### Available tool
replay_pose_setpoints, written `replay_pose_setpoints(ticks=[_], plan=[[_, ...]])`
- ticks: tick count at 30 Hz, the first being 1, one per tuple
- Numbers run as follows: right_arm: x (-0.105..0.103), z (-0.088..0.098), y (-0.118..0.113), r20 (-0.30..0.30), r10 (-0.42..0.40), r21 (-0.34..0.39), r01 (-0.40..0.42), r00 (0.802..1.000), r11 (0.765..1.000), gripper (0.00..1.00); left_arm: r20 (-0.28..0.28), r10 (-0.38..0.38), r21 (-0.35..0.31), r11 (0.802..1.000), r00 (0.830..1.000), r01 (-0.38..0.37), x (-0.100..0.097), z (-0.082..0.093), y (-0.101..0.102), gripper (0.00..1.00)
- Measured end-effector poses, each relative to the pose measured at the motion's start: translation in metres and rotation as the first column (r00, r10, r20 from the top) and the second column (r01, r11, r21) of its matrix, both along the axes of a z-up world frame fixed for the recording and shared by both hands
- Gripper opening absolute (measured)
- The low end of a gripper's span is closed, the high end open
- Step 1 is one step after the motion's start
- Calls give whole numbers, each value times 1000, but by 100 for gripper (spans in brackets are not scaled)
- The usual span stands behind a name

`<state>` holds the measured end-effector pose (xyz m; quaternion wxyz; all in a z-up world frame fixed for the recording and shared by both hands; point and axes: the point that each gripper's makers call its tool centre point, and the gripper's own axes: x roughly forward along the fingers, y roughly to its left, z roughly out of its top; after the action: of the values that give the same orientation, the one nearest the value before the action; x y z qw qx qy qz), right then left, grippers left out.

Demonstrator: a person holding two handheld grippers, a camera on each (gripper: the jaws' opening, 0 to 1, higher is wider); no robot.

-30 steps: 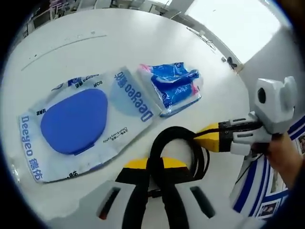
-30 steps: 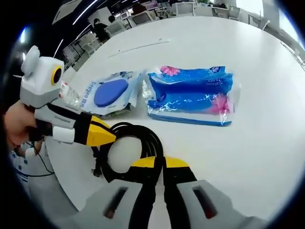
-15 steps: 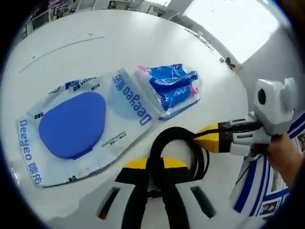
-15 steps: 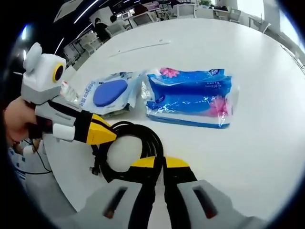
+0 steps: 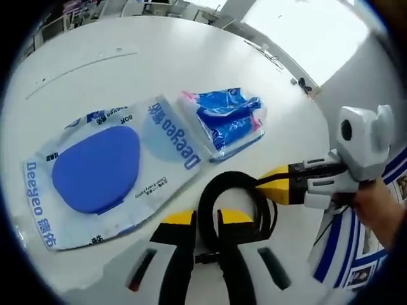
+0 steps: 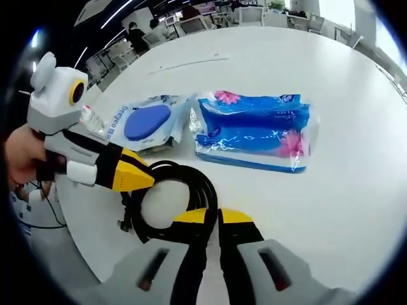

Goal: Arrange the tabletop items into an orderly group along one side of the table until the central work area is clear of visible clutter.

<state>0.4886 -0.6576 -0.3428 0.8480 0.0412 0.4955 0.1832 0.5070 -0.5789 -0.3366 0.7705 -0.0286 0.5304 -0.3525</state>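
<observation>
A: What is the left gripper (image 5: 206, 222) doing now?

B: In the left gripper view it is rising from the bottom centre. Its yellow-tipped jaws are standing a little apart, with the black cable (image 5: 232, 197) passing between them. I cannot tell if they are squeezing it.

A: And the right gripper (image 6: 213, 219)?

B: In the right gripper view its jaws are pressing together on the same cable (image 6: 181, 200), at the lower centre. The coil is lying on the white table (image 6: 356, 190), just beyond the jaws.

A: Are the grippers seeing each other?

B: Yes. The right one (image 5: 276, 187) is coming in from the right side of the left gripper view, and a hand (image 5: 381, 210) is holding it. The left one (image 6: 137, 178) is coming in from the left of the right gripper view, touching the coil.

A: Where are the packs lying?

B: The wipes pack (image 5: 108, 168) with the blue lid is lying at the left of the left gripper view. The tissue pack (image 5: 226, 121) is lying just beside it, toward the upper centre. In the right gripper view the tissue pack (image 6: 254, 130) is sitting at the centre, with the wipes (image 6: 143, 124) to its left.
</observation>
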Motion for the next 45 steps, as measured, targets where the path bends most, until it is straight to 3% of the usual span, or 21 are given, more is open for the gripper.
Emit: replay_pose_setpoints(ticks=[14,26,45], plan=[[-2,-1,-2,6,-1,-5,1,1000,1000,3,4,-3,-3,1000,1000,3,-1,1,-1,11],[-4,1,-4,22,11,-28,-10,1000,1000,11,11,-5,-10,1000,1000,5,-2,3,1,18],[-1,24,-6,77,4,-38,-1,997,999,24,49,-23,-30,999,999,25,-5,23,4,33]])
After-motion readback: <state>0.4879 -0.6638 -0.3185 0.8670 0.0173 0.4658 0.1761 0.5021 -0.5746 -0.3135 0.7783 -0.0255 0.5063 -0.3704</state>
